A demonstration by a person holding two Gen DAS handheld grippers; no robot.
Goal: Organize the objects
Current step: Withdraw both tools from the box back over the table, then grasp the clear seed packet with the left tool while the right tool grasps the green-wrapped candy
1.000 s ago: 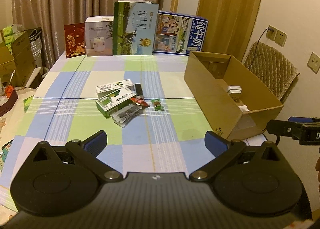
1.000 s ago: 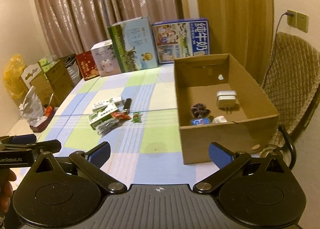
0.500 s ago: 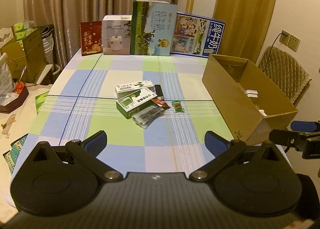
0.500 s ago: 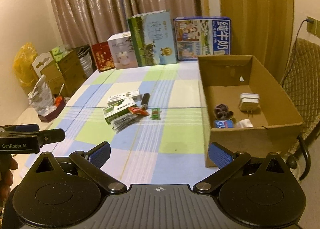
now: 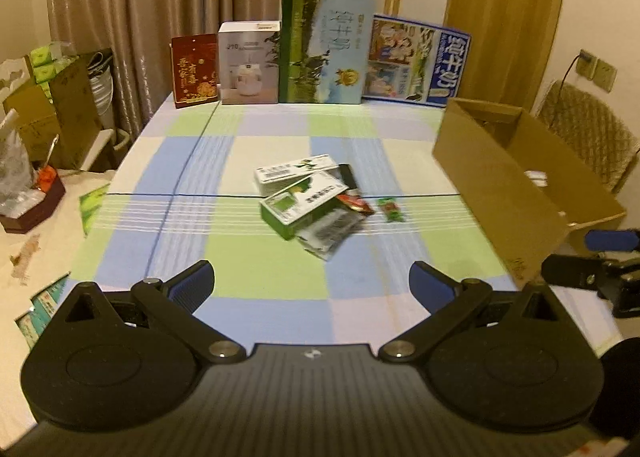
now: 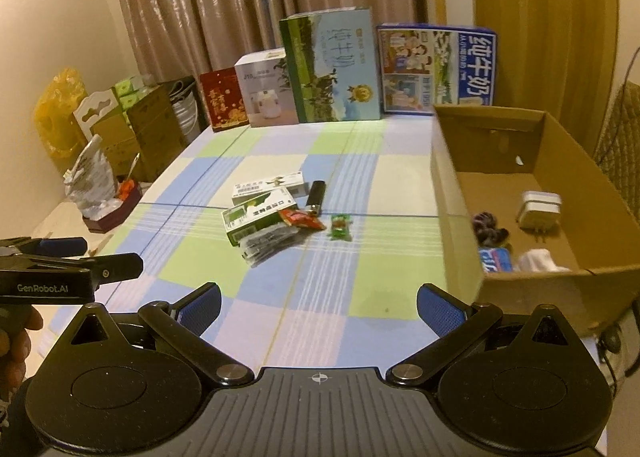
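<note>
Hovering above checked table (image 6: 340,161), left gripper (image 5: 312,281) and right gripper (image 6: 318,303) jaws spread wide, both empty

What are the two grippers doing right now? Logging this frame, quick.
Left gripper: open, holding nothing.
Right gripper: open, holding nothing.

Small items (image 6: 276,217) beside cardboard box (image 6: 456,217)

From your left wrist view, the box (image 5: 500,177) wall hides most contents; the pile (image 5: 316,205) labels blur unreadably.
</note>
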